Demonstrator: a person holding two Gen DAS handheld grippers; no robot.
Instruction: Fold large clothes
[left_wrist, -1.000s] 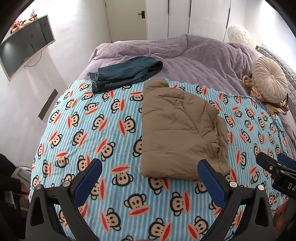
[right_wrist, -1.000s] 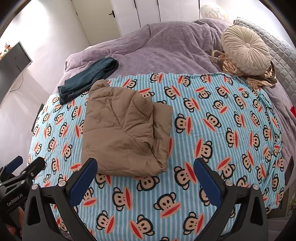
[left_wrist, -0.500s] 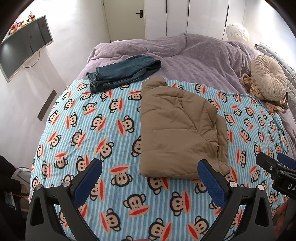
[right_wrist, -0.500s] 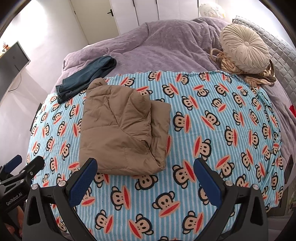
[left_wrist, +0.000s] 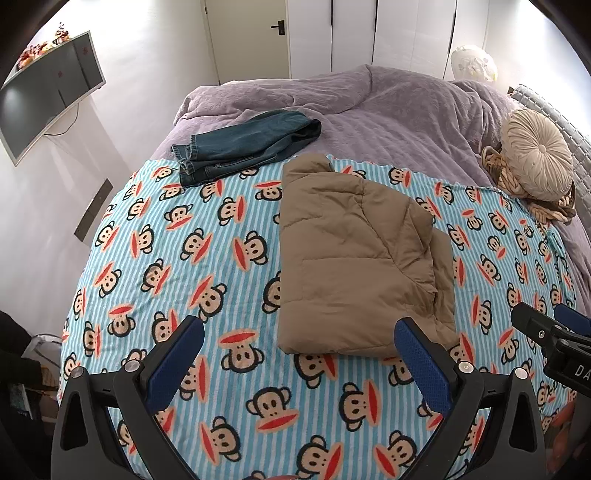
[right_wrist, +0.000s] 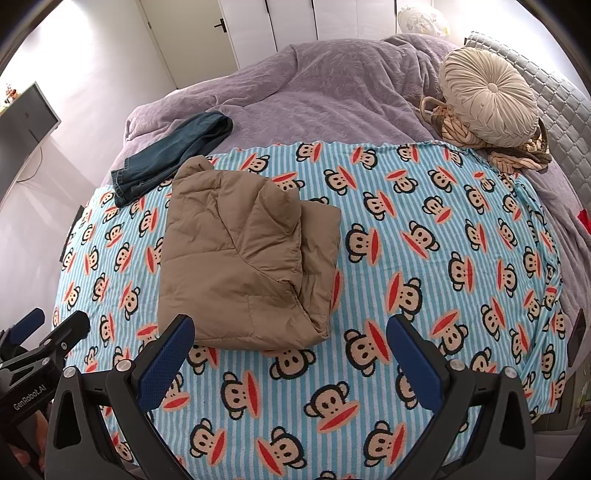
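A tan puffer jacket (left_wrist: 354, 258) lies folded into a compact block on the blue monkey-print blanket (left_wrist: 207, 258); it also shows in the right wrist view (right_wrist: 243, 258). Folded dark blue jeans (left_wrist: 243, 144) lie behind it at the blanket's far edge, also in the right wrist view (right_wrist: 173, 155). My left gripper (left_wrist: 299, 354) is open and empty, held above the blanket near the jacket's near edge. My right gripper (right_wrist: 291, 347) is open and empty, just in front of the jacket's near right corner.
A purple duvet (left_wrist: 369, 110) covers the far half of the bed. A round cream cushion (right_wrist: 487, 103) rests on a woven bundle at the right. A wall-mounted screen (left_wrist: 48, 92) hangs on the left wall. White wardrobe doors (left_wrist: 369, 33) stand behind.
Both grippers stayed open and drew back slightly from the bed; the jacket and jeans have not moved.
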